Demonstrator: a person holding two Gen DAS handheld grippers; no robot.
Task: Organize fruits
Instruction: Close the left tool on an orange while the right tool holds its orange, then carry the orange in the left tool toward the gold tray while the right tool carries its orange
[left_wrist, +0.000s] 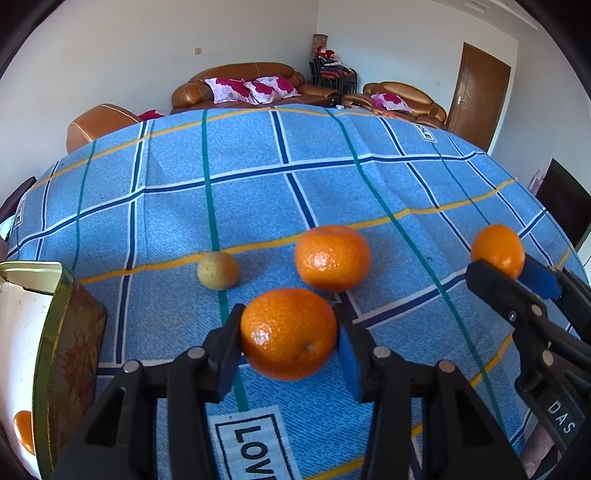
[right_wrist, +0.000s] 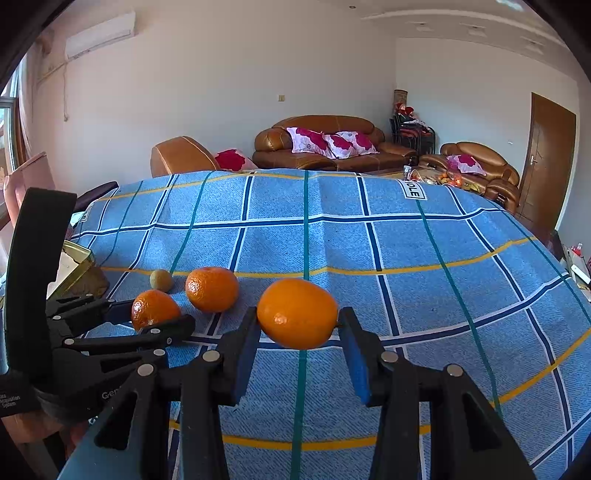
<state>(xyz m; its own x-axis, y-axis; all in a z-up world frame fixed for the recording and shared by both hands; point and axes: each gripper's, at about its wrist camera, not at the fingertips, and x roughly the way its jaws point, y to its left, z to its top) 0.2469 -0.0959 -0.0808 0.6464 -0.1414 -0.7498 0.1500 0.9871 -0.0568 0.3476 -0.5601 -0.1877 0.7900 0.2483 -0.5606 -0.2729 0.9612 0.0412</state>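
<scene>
step: both oranges gripped | left tongs (left_wrist: 290, 338) clamped on near orange (left_wrist: 289, 334) | right tongs (right_wrist: 298, 325) clamped on another orange (right_wrist: 297, 314) | next: carried to box (left_wrist: 68, 354) at lower left, probably

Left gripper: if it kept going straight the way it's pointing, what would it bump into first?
The left gripper is shut on an orange. Straight ahead, that held orange would probably meet the loose orange on the blue checked cloth, though depth is unclear.
</scene>
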